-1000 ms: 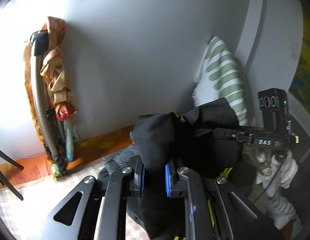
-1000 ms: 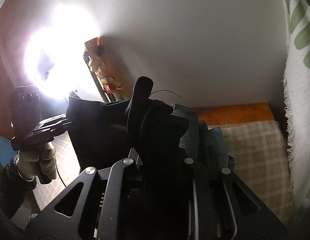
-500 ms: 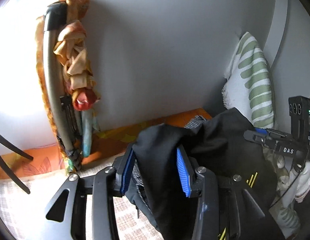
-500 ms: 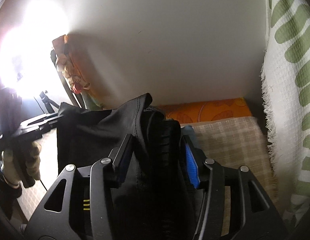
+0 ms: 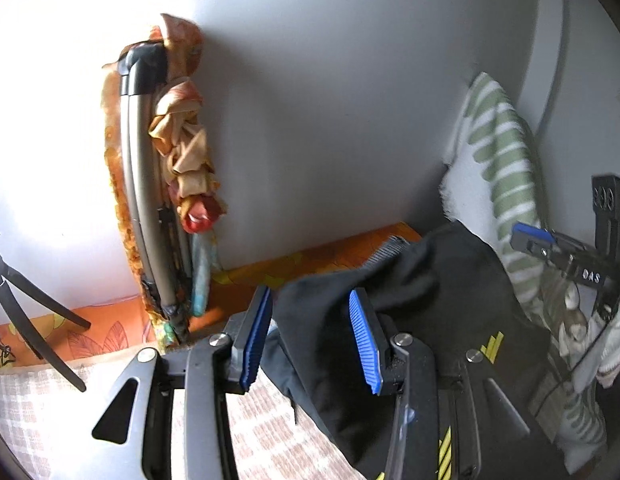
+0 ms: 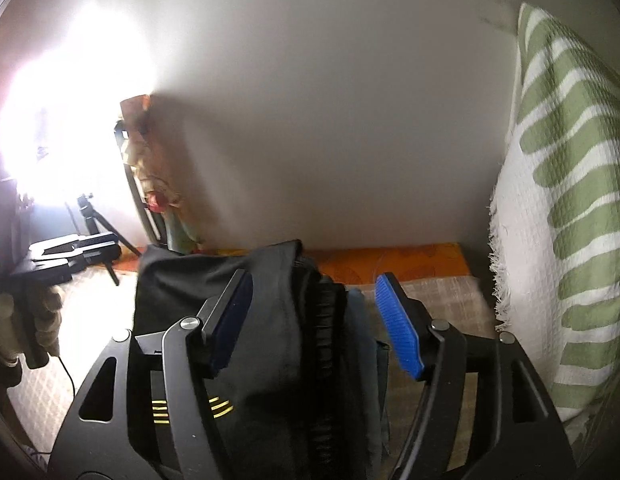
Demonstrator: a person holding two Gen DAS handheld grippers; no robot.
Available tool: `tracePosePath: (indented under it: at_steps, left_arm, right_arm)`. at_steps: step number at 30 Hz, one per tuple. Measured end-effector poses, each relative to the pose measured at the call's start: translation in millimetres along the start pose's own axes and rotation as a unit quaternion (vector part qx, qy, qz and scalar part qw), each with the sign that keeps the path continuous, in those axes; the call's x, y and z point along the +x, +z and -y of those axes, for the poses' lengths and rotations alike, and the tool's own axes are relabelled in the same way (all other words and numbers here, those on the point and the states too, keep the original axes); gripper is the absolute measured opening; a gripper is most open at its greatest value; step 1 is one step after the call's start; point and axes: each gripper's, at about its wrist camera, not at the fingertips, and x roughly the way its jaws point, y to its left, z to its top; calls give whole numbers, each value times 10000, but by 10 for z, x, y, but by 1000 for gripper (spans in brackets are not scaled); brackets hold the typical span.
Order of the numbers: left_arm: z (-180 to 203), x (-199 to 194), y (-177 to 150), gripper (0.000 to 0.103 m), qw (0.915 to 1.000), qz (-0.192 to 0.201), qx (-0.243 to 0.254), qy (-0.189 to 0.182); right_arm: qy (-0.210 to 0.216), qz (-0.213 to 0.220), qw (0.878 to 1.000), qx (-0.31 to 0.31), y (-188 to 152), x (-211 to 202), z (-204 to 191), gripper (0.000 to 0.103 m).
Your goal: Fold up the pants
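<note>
Black pants [image 5: 430, 300] with small yellow stripes lie bunched on the checked bed cover [image 5: 270, 432]. My left gripper [image 5: 310, 300] is open. A fold of the pants sits between its blue pads and leans on the right pad, with a gap at the left pad. In the right wrist view the pants [image 6: 278, 320] hang slack between the jaws of my right gripper [image 6: 315, 292], which are opening. The right blue pad [image 6: 398, 328] stands clear of the cloth. A gloved hand [image 6: 26, 320] holds the left gripper at the left edge.
A white wall rises close behind. A white towel with green stripes [image 6: 570, 200] hangs at the right. A folded metal frame wrapped in patterned cloth [image 5: 138, 200] leans on the wall at the left, beside a small black tripod [image 5: 22, 304]. An orange sheet [image 5: 310, 256] edges the bed.
Both grippers were shut on bunched pants cloth a second ago; both have since spread their jaws. The raised cloth has sunk lower and lies loose between the pads.
</note>
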Motion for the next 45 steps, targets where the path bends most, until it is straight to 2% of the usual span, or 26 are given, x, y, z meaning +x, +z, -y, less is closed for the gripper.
tracePosePath:
  at_steps: [7, 14, 21, 25, 28, 29, 30, 32, 33, 45]
  left_arm:
    - [309, -283, -211, 38, 9996, -53, 169, -206]
    - [607, -709, -451, 38, 9993, 0, 278, -237]
    - [796, -1147, -754, 38, 9994, 82, 339, -44]
    - [815, -1359, -932, 38, 9997, 145, 149, -110]
    - [867, -1519, -1082, 38, 9995, 248, 182, 3]
    - [894, -1579, -1154, 42, 9993, 288, 236, 53]
    - [906, -1617, -1200, 54, 9992, 322, 238, 68]
    - [924, -1705, -1313, 70, 9986, 473, 210, 99]
    - [933, -1739, -1366, 73, 9983, 531, 227, 122]
    - [849, -1771, -1739, 74, 9993, 292, 202, 149]
  right_arm:
    - [4, -62, 9999, 102, -211, -216, -212, 77]
    - [-243, 14, 9997, 86, -507, -529, -433, 95]
    - [-322, 189, 9991, 181, -681, -926, -582, 96]
    - [-326, 283, 9990, 144, -807, -1153, -731, 96]
    - [-357, 335, 9987, 134, -952, -1309, -849, 96]
    - [-368, 336, 9987, 132, -998, -1342, -880, 96]
    - [-379, 328, 9986, 140, -1058, -1378, -920, 97]
    - [-393, 341, 9985, 182, -1161, -1433, -978, 99]
    - [-405, 347, 9984, 188, -1222, -1454, -1021, 101]
    - [-556, 273, 9978, 230, -1660, -1436, -1385, 102]
